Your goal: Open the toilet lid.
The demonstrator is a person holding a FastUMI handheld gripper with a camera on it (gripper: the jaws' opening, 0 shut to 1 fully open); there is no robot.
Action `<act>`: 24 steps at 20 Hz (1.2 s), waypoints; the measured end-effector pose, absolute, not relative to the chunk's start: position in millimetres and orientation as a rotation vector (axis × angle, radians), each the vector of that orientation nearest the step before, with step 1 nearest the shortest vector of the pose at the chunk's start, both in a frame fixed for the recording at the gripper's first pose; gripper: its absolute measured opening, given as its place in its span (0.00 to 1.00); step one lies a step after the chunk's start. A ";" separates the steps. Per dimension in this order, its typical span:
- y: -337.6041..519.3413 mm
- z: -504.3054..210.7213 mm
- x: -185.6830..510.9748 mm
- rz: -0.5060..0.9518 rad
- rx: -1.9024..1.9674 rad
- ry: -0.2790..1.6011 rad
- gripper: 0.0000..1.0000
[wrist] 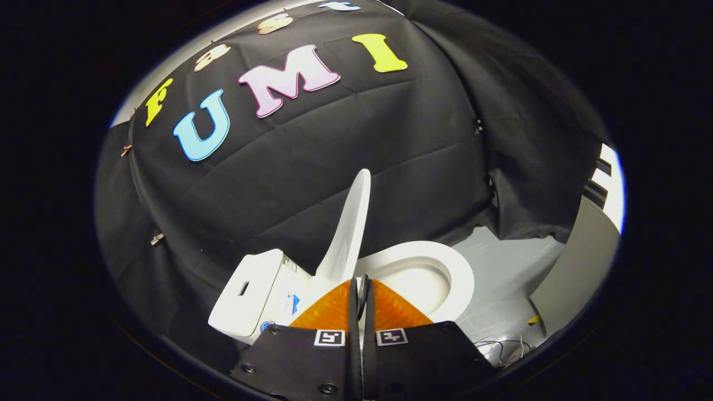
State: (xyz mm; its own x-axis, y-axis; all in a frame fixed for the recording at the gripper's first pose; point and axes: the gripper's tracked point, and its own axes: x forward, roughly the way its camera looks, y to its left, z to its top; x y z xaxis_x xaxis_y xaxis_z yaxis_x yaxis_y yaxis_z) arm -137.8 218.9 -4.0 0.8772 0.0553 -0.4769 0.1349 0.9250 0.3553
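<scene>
The white toilet lid [351, 223] stands raised, nearly upright and seen edge-on, between the tank [250, 295] and the open seat ring [459, 278]. The bowl [418, 284] lies exposed below the seat. My gripper [361, 283] is shut, its two orange fingers [328, 309] pressed side by side with only a thin dark slit between them. The fingertips sit just short of the lid's hinge end, and nothing is held between them. Whether the tips touch the lid's base I cannot tell.
The black cloth wall [334, 145] hangs close behind the toilet. Grey floor [501, 262] spreads beyond the bowl, with loose thin cables [501, 346] on it near the fingers. A grey panel [574, 278] stands past the floor.
</scene>
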 end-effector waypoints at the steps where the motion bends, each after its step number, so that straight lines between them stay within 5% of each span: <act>1: 223.1 -1.6 -136.8 -0.048 0.367 0.498 0.06; 24: 398.3 60.3 -131.9 -0.019 0.133 0.383 0.06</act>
State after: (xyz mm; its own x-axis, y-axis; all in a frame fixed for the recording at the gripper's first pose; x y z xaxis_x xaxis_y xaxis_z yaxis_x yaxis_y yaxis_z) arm -131.9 398.3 60.3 0.9273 0.0071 -0.3742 0.0431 0.9912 0.1255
